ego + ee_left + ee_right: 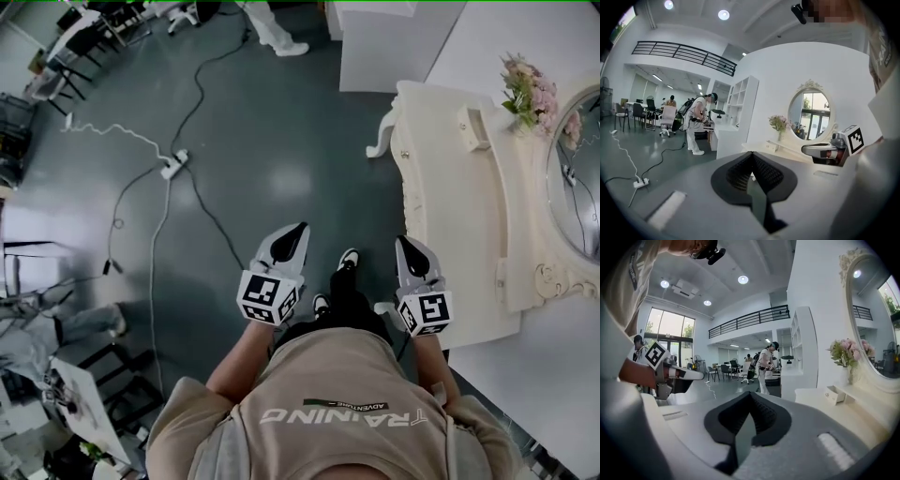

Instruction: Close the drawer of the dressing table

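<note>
The cream dressing table [450, 187] stands to my right against the wall, with an oval mirror [577, 178] and pink flowers [530, 94]. A small drawer [472, 127] on its top shelf is pulled out; it also shows as an open white box, the drawer [833, 393], in the right gripper view and small, the drawer [771, 146], in the left gripper view. My left gripper [289, 242] and right gripper [412, 251] are held in front of my body over the floor, well short of the drawer. Both are shut and hold nothing.
A power strip [174, 165] with cables lies on the grey floor ahead left. A person in white [272, 28] stands by a white cabinet [375, 47] beyond the table. Desks and chairs [84, 47] line the far left.
</note>
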Demonstrator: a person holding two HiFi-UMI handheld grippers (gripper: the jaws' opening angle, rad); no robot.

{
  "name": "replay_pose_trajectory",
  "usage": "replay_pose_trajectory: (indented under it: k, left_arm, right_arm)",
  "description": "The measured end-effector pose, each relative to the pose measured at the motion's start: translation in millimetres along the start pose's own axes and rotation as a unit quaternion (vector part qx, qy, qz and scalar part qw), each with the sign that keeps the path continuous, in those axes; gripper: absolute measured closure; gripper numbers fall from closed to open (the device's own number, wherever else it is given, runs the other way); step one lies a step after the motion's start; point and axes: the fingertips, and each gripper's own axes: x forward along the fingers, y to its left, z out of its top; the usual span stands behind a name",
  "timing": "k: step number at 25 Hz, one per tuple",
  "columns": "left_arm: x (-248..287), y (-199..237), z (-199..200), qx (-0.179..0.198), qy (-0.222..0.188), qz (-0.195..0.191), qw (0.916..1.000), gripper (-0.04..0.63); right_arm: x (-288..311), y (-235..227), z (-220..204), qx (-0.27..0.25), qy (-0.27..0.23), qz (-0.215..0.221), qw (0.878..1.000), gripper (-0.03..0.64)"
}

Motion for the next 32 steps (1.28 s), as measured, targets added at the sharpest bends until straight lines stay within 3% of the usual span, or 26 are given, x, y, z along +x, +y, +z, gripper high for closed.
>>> replay_pose_trajectory:
  k: [13, 16, 22, 28, 32]
  left_arm:
    - [122, 24, 99, 0.071, -0.032, 0.0, 0.997, 0.577]
    - [140, 26, 101, 0.06, -0.032, -0.001, 0.9977, 0.577]
    - [162, 37, 90, 0.045, -0.011, 0.006, 0.9989, 0.577]
    - [192, 75, 85, 0.003, -0.004, 0.01, 0.9999, 0.577]
    - [225, 105, 93, 0.005, -0.006, 0.0, 1.0, 0.577]
  right_arm:
    - [91, -96, 28, 0.024, -0.043, -0.012, 0.999, 0.615]
    - [109, -108, 34, 0.002, -0.039, 0.001, 0.999, 0.615]
    - [119, -132, 18, 0.02, -0.002, -0.007, 1.0, 0.615]
    - [154, -142, 16, 0.016, 0.02, -0.008, 1.0, 0.615]
    - [185, -157, 26, 0.021, 0.021, -0.031, 0.999, 0.615]
